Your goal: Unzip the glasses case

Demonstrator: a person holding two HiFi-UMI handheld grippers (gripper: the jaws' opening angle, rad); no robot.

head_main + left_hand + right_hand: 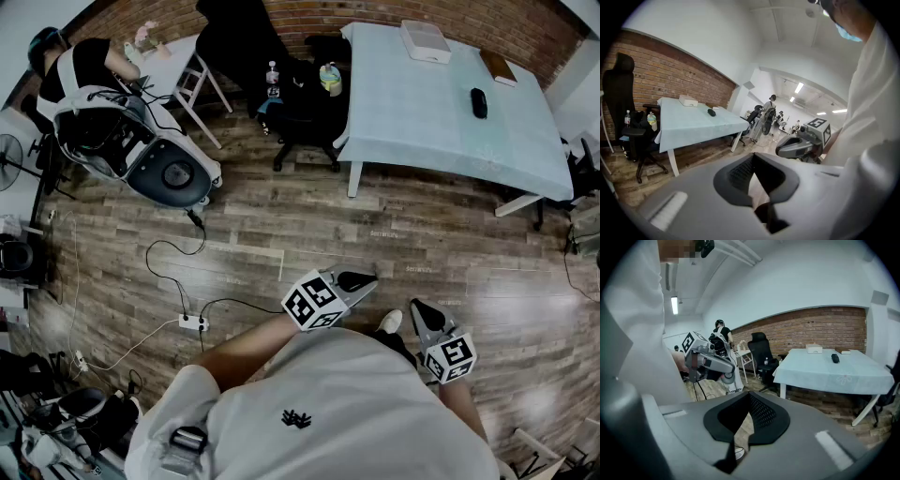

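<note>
While the person stands on the wooden floor (422, 234) well apart from the tabletop (412, 117), both grippers are held close in front of the white shirt. There are two of them, each carrying one marker cube. The left gripper (362, 279) has its two jaws pressed together at the tips, with nothing caught between them. The right gripper (418, 310) is the same, its jaw tips meeting and empty, with only floor visible through the sliver behind them.

The tabletop is covered by a pale blue cloth and carries three things. One is the glasses case (479, 101), small, dark and lying alone toward the right side. Another is a white box (425, 40) near the far edge by the brick wall. The third is a flat brown item (498, 67) at the far right corner. All three lie apart from one another.

Just left of the tabletop stands one black office chair (298, 112) with two bottles (273, 80) around it. One power strip (192, 322) lies on the floor with its cable trailing. A second person (84, 61) sits in the far left corner.
</note>
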